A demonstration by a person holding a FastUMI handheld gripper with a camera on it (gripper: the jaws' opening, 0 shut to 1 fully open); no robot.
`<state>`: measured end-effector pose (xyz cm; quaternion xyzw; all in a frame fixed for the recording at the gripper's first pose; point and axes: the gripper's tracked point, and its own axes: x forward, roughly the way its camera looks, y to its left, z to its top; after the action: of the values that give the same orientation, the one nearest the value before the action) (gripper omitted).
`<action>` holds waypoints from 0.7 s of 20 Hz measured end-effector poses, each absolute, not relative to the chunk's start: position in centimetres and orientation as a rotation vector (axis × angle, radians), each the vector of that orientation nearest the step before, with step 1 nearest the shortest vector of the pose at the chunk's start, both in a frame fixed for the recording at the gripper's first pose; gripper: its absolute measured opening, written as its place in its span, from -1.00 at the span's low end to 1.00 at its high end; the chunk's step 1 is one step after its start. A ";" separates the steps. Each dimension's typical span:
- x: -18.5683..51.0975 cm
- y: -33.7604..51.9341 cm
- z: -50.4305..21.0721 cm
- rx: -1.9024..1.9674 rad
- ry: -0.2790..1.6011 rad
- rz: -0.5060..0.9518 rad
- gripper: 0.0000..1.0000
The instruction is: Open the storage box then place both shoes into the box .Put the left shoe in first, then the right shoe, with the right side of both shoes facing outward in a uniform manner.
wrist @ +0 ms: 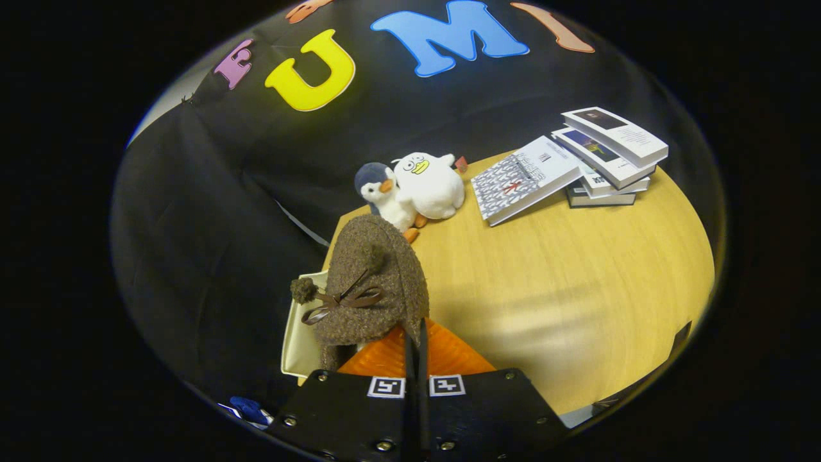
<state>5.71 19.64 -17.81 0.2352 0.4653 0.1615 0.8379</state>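
Shoe (pixel 375 282) in closed tongs (pixel 415 346), over box (pixel 300 333)

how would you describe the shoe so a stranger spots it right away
On the round wooden table, look just ahead of the gripper, whose orange fingers look closed on the brown fuzzy shoe. Unlike the plush penguins and books beyond, it has a dark ribbon bow with pompoms.

The tongs (pixel 415 359) are two orange ribbed fingers (pixel 449 353) pressed flat together along a thin dark seam, set in a black housing with silver screws, and a square black-and-white marker sits either side of that seam.
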 end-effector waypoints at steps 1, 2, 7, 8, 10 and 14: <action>5.9 21.2 -17.6 0.504 0.988 0.355 -1.00; 6.0 22.8 -17.5 0.507 0.995 0.368 -1.00; 5.7 30.0 -18.1 0.532 1.033 0.422 -1.00; 5.5 31.1 -18.4 0.531 1.040 0.428 -1.00; 5.3 32.4 -19.2 0.513 1.046 0.428 -1.00; 5.4 33.5 -20.1 0.487 1.014 0.433 -0.77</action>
<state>5.40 33.47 -20.05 0.2292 0.4770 0.2035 0.8237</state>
